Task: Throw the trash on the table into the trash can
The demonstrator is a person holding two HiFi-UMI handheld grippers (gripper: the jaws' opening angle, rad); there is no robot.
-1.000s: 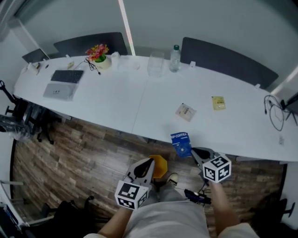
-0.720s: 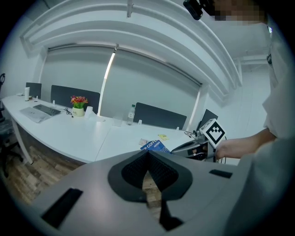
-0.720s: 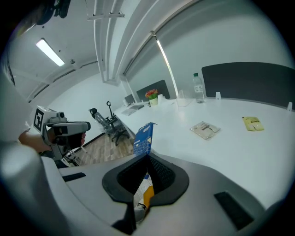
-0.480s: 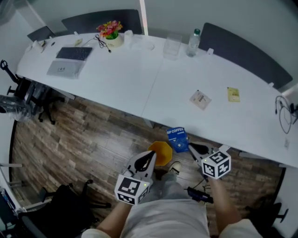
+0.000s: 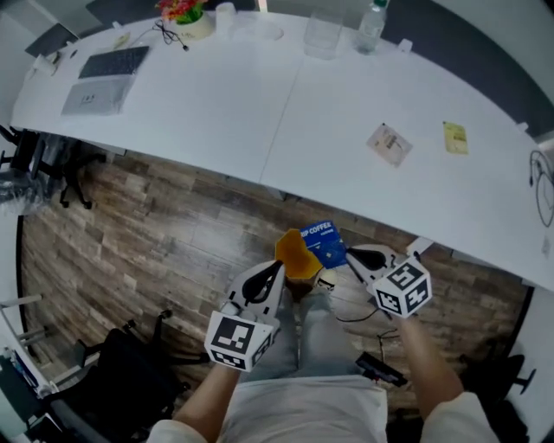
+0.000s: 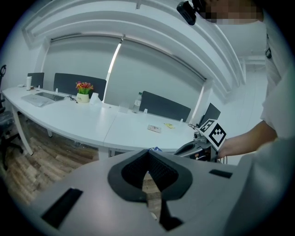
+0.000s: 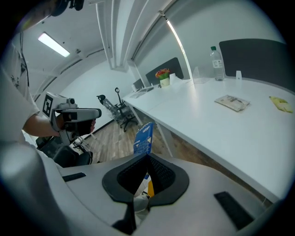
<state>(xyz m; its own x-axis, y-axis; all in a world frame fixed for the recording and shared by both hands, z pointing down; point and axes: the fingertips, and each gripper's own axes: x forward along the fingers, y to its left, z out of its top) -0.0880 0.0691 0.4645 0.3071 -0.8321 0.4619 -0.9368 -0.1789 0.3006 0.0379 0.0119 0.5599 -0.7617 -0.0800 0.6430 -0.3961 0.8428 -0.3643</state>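
Observation:
A blue coffee packet [image 5: 322, 244] hangs from my right gripper [image 5: 349, 255], which is shut on its edge. The packet hovers just over the orange trash can [image 5: 291, 256] on the wooden floor in front of the white table [image 5: 216, 112]. In the right gripper view the packet [image 7: 143, 137] stands upright beyond the closed jaws. My left gripper [image 5: 279, 266] is shut and holds nothing, close to the can's near left side. A brownish packet [image 5: 389, 144] and a yellow packet [image 5: 455, 137] lie on the table.
On the table's far side stand a laptop [image 5: 95, 78], a flower pot [image 5: 182, 10], a clear container [image 5: 322, 35] and a water bottle [image 5: 372, 17]. A cable [image 5: 541, 186] lies at the right end. Black office chairs [image 5: 130, 381] stand at the lower left.
Both grippers have sunk away from the table. The right one has carried the blue packet from the table's edge to above the orange can.

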